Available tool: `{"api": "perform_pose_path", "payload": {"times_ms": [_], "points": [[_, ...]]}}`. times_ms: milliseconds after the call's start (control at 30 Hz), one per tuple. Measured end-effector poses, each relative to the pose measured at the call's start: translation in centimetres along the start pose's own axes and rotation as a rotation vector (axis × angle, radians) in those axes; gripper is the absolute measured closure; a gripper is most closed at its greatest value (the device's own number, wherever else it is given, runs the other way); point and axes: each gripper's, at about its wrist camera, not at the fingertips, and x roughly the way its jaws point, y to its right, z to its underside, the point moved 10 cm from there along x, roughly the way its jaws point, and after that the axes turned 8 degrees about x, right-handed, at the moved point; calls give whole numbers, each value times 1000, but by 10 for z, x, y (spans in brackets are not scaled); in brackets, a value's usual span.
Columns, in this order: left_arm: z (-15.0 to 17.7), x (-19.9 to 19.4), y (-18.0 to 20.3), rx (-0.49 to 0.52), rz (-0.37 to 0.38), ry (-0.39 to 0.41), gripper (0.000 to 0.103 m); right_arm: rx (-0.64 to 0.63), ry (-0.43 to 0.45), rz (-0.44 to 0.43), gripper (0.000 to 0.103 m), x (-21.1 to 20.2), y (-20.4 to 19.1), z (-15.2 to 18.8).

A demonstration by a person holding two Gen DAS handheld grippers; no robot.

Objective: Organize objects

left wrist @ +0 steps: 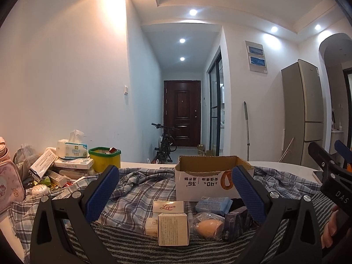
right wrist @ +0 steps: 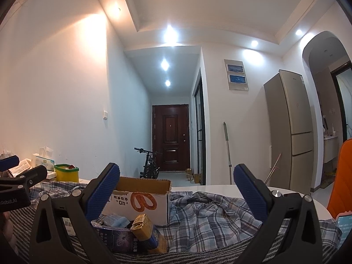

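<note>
Nothing is picked yet: the left gripper [left wrist: 173, 189] and right gripper [right wrist: 176, 189] both gape fully, empty. Small cream, blue and dark cartons [left wrist: 173, 228] cluster at lower centre, before the open white cardboard box [left wrist: 209, 182]. Next, I judge, closing on one carton.

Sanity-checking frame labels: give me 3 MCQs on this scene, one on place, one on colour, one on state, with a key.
1. Where does the cardboard box stand?
A. on the plaid cloth
B. on the floor
C. on the fridge

2. What colour is the rim of the yellow tub?
A. red
B. green
C. white

3. What is the state of the left claw?
A. shut on the sponge
B. shut, empty
C. open, empty

Key:
1. A: the cloth lies all around the box's base.
2. B: a green band runs round the top.
3. C: the blue pads stand wide apart, nothing between them.
</note>
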Motion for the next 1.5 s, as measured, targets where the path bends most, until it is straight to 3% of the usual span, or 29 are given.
{"api": "perform_pose_path", "payload": {"times_ms": [133, 233, 500, 1500], "points": [[-1, -1, 0, -2, 0, 7, 0, 36, -25, 10, 0, 3, 6, 2], [-1, 1, 2, 9, -1, 4, 0, 42, 12, 0, 0, -2, 4, -3], [-1, 3, 3, 5, -1, 4, 0, -71, -33, 9, 0, 2, -8, 7], [0, -4, -3, -18, -13, 22, 0, -49, -6, 24, 0, -3, -4, 2]]}}
